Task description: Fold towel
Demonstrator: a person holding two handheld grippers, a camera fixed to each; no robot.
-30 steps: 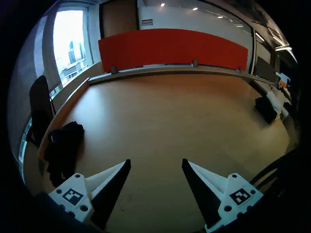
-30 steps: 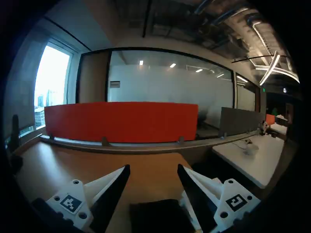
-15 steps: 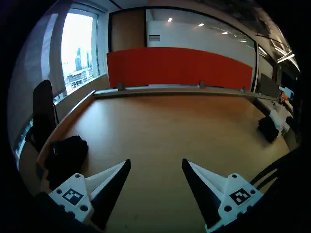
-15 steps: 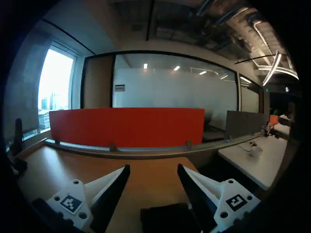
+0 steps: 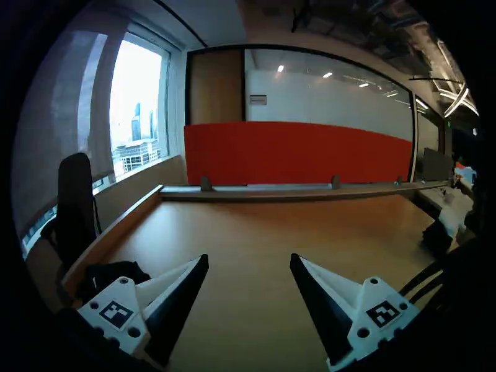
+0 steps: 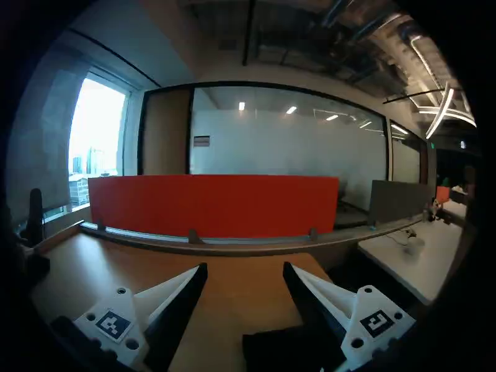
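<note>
1. Towel [image 6: 279,350], or what is being taken for it, is being seen as a dark flat cloth at the bottom edge of the right gripper view. It is lying on the wooden table [image 6: 124,260], partly under the right-hand finger. Whether it really is the towel cannot be told for sure.
2. The right gripper [image 6: 245,264] is being held wide open above it, with nothing gripped.
3. The left gripper [image 5: 248,255] is also being carried wide open and empty, over bare tabletop.
4. A dark bundle [image 5: 115,273] is being glimpsed at lower left of the left gripper view, behind the finger. A second dark heap [image 5: 436,237] is sitting at the right edge.
5. No fold is being shown anywhere, so the job is being judged as not yet begun.
6. Everything is being left to do: an edge gripped, the cloth spread, the folds made.
</note>
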